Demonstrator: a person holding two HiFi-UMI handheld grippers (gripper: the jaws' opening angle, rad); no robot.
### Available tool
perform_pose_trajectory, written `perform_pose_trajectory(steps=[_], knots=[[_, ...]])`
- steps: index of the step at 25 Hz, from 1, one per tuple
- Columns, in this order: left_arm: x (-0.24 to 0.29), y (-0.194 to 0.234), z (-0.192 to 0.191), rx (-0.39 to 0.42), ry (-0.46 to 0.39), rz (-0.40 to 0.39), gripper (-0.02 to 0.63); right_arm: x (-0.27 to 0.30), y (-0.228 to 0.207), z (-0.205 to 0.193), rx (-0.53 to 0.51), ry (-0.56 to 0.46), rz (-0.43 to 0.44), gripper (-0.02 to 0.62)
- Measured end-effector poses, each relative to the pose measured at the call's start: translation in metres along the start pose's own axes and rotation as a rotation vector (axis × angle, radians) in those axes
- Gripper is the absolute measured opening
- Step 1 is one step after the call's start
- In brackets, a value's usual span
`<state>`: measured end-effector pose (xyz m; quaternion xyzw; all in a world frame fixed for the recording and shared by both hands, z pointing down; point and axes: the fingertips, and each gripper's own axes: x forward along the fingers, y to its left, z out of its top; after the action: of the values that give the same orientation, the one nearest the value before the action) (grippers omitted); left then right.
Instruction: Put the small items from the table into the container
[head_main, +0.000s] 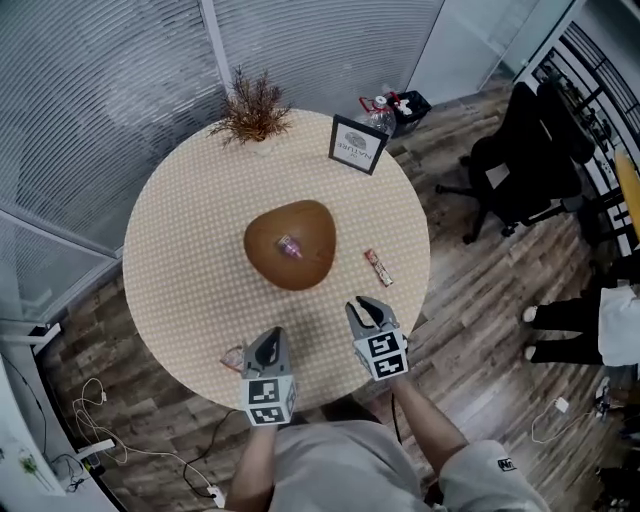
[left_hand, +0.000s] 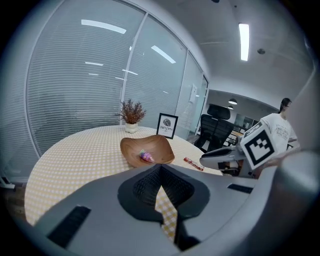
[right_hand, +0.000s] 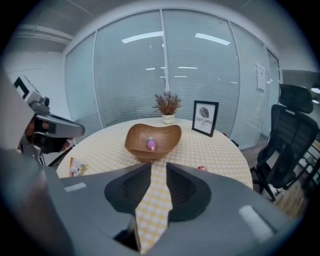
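Observation:
A brown wooden bowl (head_main: 300, 265) sits mid-table with a pink wrapped sweet (head_main: 289, 246) inside it. A red snack bar (head_main: 378, 266) lies on the cloth to the bowl's right. A small clear packet (head_main: 233, 357) rests near the table's front edge, just left of my left gripper (head_main: 266, 340). That gripper is shut and empty; in its own view (left_hand: 160, 169) the tips meet below the bowl (left_hand: 161, 149). My right gripper (head_main: 366, 308) hovers over the front edge, jaws a little apart with only cloth between them (right_hand: 158, 165). Its view shows the bowl (right_hand: 167, 139), the sweet (right_hand: 151, 144) and the packet (right_hand: 76, 168).
A dried plant in a vase (head_main: 254, 112) and a framed sign (head_main: 357, 144) stand at the table's far side. Glass walls with blinds close off the back. A black office chair (head_main: 530, 150) and a standing person (head_main: 590, 320) are to the right. Cables (head_main: 100, 420) lie on the floor.

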<state>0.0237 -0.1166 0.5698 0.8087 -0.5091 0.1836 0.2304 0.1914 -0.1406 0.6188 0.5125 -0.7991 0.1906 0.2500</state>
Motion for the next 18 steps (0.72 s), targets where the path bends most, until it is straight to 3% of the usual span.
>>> perform_pose_trajectory(steps=[1,5,9,18], knots=[[0.002,-0.003,-0.001,0.002,0.005,-0.008,0.005,0.004,-0.016,-0.006,0.004,0.019,-0.021,0.083],[0.005,-0.010,-0.006,0.018,0.027,-0.028,0.005,0.014,-0.070,-0.022,0.020,0.074,-0.083,0.110],[0.010,-0.015,-0.006,0.040,0.043,-0.047,0.005,0.030,-0.106,-0.038,0.050,0.134,-0.072,0.200],[0.014,-0.014,-0.014,0.048,0.078,-0.039,0.006,0.066,-0.139,-0.071,0.051,0.302,-0.030,0.209]])
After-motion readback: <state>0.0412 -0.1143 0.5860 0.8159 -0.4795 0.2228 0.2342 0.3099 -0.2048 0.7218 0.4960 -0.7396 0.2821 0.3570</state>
